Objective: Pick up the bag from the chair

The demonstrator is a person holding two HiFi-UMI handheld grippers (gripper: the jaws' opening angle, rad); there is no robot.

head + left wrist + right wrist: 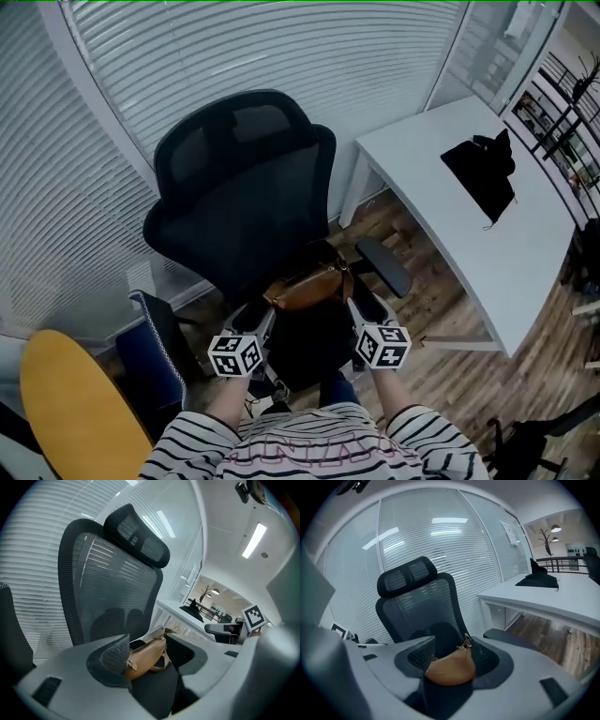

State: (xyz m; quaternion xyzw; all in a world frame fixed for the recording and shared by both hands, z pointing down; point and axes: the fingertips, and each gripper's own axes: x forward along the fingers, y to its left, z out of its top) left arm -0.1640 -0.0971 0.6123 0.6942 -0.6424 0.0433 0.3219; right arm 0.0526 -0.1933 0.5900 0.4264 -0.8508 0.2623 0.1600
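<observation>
Lying on the seat of the black mesh chair (pixel 248 202), the brown bag (pixel 305 287) is flanked by the left gripper (pixel 258 321) and the right gripper (pixel 361 314). Each has its jaws spread with the bag framed between them, probably to take both ends at once. An armrest (pixel 382 265) just beside the right gripper may crowd it; the white desk (pixel 487 248) stands apart.
</observation>
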